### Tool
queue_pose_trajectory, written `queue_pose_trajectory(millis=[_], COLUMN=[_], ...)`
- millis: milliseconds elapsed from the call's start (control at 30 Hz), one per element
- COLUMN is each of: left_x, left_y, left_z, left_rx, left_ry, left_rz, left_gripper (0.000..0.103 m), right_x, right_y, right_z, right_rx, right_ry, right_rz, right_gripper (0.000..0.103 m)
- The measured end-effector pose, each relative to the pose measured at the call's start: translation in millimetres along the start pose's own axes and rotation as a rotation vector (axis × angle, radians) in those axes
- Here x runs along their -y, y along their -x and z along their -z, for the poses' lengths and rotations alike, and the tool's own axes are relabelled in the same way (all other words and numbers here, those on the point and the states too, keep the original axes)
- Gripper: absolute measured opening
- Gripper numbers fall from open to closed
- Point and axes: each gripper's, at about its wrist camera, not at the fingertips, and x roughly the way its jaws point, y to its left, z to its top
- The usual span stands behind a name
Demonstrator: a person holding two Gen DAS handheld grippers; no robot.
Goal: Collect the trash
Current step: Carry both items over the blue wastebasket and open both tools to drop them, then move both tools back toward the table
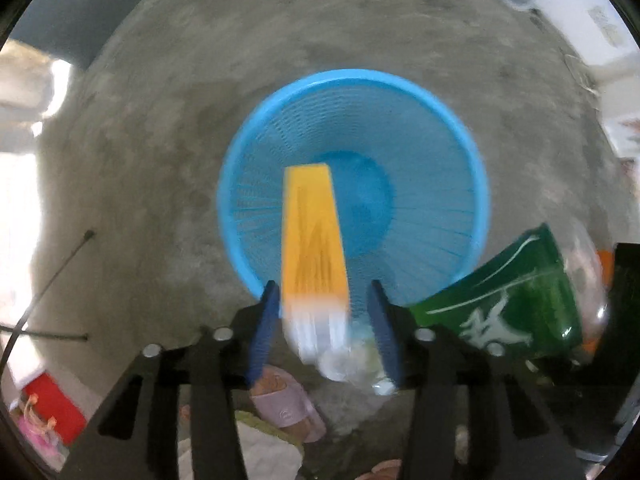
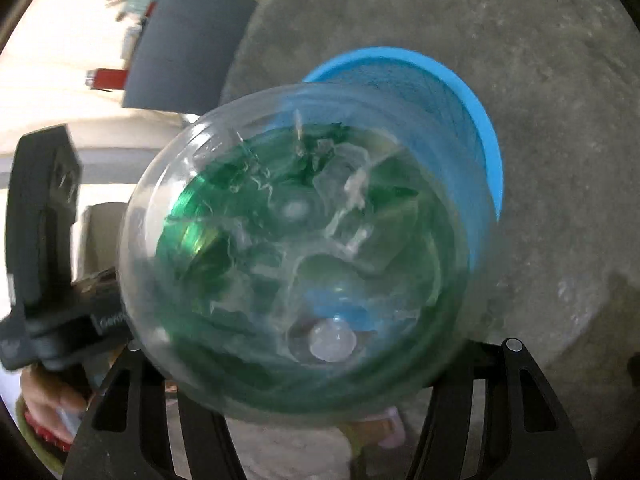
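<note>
Left wrist view: the left gripper (image 1: 324,312) hangs above a round blue plastic mesh basket (image 1: 476,184) standing on a grey concrete floor (image 1: 160,120). Its 2 blue-padded fingers (image 1: 262,340) stand spread, with a gap on each side of a long yellow and white carton (image 1: 314,244) that lies between them, pointing down into the basket; motion blur hides whether either pad touches it. A clear crumpled piece of plastic (image 1: 344,364) sits at the carton's white end. To the right, level with the basket rim, is a green plastic cup with white print and a clear domed lid (image 1: 516,300). A foot in a pink slipper (image 1: 288,404) shows below.

Right wrist view: the same cup's clear dome (image 2: 288,248) fills the frame, facing the camera, its green body behind and the basket (image 2: 484,132) beyond it. The right gripper (image 2: 300,360) holds it, though its fingertips are hidden. The left gripper's black body (image 2: 40,240) shows at left.
</note>
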Motion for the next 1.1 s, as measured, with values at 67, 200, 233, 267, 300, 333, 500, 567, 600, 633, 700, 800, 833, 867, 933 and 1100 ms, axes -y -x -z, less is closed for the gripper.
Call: queue_pose_trajectory(millis=[67,200,233,267,300,333,500,567,600,633,700,800,833,867,933,1100], left_x=[-3,-17,-19,-21,-21,-21,-23,-20,-20,-19,-17,-14,-14,-14,-13,-16], left_y=[-1,8,11,15,17,21,37,47,50,55,64,81,89,94,112,177], left_z=[-4,-9,-9,-9,-10,-8,-1,4,6,9,13,22,26,29,38,75], left_rx=[-0.002,0.022,0.028,0.033,0.038,0.043,0.059,0.066,0.068,0.073,0.081,0.096,0.103,0.110,0.130,0.255], left_ry=[0.012,0.037,0.042,0.048,0.053,0.057,0.064,0.059,0.056,0.053,0.051,0.051,0.053,0.054,0.054,-0.001], left_rz=[-0.002,0.002,0.009,0.015,0.019,0.025,0.063,0.084,0.091,0.101,0.114,0.135,0.143,0.151,0.173,0.208], left_gripper=[0.060,0.067,0.068,0.068,0.068,0.068,0.068,0.069,0.068,0.068,0.069,0.068,0.068,0.068,0.068,0.068], right_x=[3,13,15,16,20,21,23,13,12,7,5,3,1,0,-3,-20], right_y=[-15,-23,-25,-25,-24,-25,-23,-25,-24,-21,-12,-3,5,12,30,79], right_z=[4,-9,-16,-16,-2,-2,1,21,20,23,30,43,48,53,68,121], right_rx=[-0.017,-0.029,-0.027,-0.021,-0.016,-0.011,0.014,0.027,0.034,0.043,0.060,0.087,0.099,0.112,0.140,0.240], right_ry=[-0.017,-0.063,-0.071,-0.077,-0.079,-0.084,-0.144,-0.147,-0.148,-0.148,-0.142,-0.134,-0.130,-0.125,-0.103,-0.019], right_rz=[0.012,0.019,0.035,0.052,0.064,0.078,0.118,0.124,0.129,0.131,0.129,0.123,0.119,0.115,0.105,0.111], right_gripper=[0.058,0.059,0.059,0.059,0.061,0.061,0.067,0.067,0.067,0.067,0.067,0.067,0.067,0.067,0.067,0.067])
